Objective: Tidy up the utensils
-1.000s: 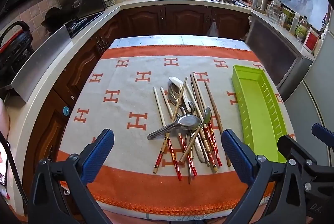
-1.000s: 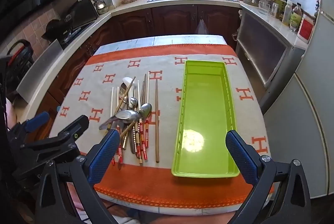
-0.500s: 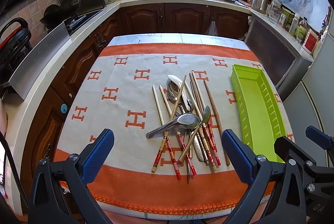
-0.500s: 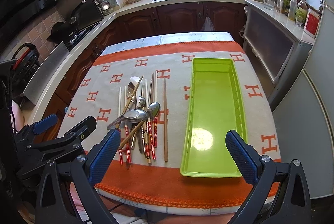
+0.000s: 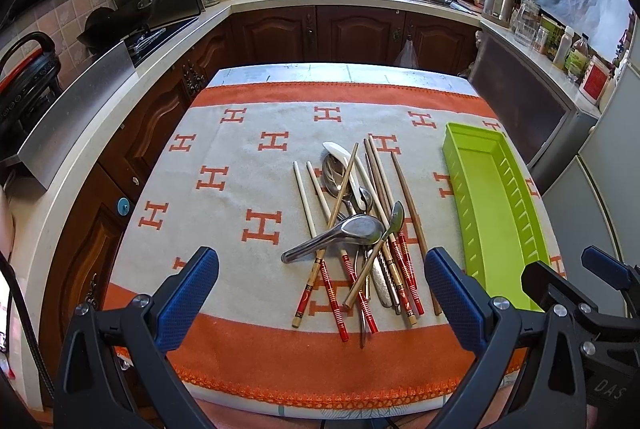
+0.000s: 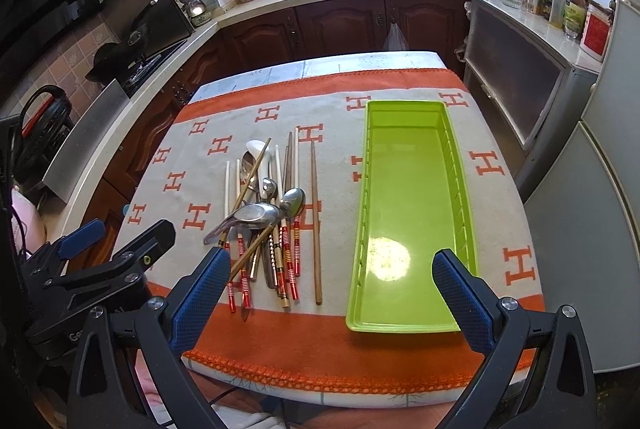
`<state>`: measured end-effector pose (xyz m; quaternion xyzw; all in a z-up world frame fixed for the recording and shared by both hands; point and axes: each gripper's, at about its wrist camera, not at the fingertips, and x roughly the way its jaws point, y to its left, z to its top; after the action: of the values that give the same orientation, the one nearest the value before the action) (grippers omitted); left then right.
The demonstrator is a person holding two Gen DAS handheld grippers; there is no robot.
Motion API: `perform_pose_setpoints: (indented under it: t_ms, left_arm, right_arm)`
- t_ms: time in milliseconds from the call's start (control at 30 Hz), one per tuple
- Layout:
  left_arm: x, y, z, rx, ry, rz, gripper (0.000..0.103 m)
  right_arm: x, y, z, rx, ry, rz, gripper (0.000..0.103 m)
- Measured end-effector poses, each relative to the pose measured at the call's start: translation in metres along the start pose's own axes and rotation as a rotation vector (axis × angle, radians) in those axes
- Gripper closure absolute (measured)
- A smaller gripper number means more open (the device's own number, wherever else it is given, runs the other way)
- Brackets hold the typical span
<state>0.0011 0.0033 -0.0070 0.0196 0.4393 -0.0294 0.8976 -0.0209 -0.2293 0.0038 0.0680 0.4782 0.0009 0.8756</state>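
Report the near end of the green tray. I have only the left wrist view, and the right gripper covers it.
Observer: In the right wrist view the green tray is empty from end to end. Its floor shows only a patch of glare.
Operator: Give me the right gripper's state.
Observer: The right gripper is open, with nothing between its fingers. It is held low in front of the tray's near end.
Operator: Say where the near rim sits.
Observer: It rests on the orange border of the cloth, short of the table edge.
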Motion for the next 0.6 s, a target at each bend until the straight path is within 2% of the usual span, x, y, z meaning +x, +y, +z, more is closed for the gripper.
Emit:
perform_pose_setpoints:
  t_ms: [600]
  left_arm:
    - [-0.0012,0.0037,-0.0039,0.001,0.002,-0.005,0.002]
  right_arm:
    - [-0.0081,0.0022,-0.0025,-0.001,-0.011,-0.018,0.001]
